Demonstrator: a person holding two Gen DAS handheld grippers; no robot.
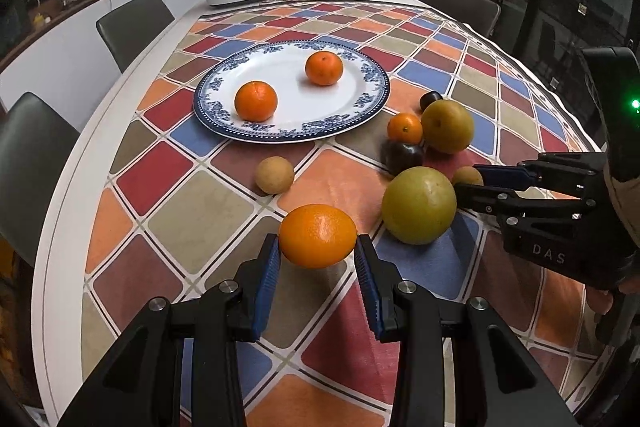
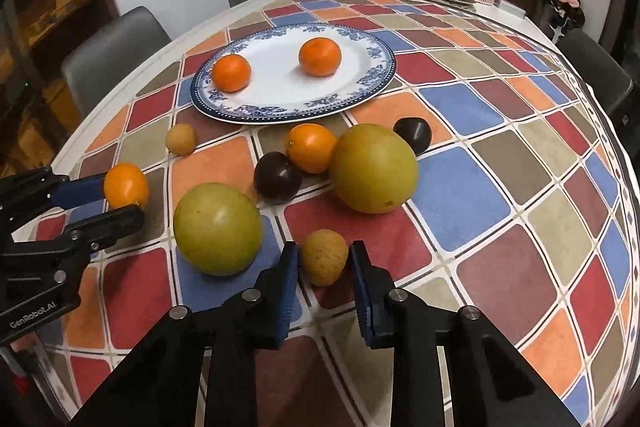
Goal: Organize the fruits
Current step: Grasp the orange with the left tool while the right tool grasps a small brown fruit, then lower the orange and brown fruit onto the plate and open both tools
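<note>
Fruits lie scattered on the bench (image 1: 64, 211), which is covered by a chequered cloth (image 2: 460, 187) of red, blue, orange and olive squares. The blue-rimmed plate (image 1: 372, 75) sits toward the far side and carries two tangerines (image 1: 256, 101), apart from each other. Nearer, two big yellow-green pomelos (image 2: 374, 169) rest on the cloth, one beside a dark plum (image 2: 278, 177) and a loose orange (image 2: 311, 147), with a second dark plum (image 2: 413, 135) just behind. The left gripper (image 1: 317, 247) has its blue-padded fingers pinching an orange fruit (image 1: 317, 235) at both sides. The right gripper (image 2: 325, 261) has its fingers closed on a small tan fruit (image 2: 324, 257), just beside the nearer pomelo (image 2: 218, 229). Another small tan fruit (image 1: 275, 175) lies alone, near the plate's front edge.
</note>
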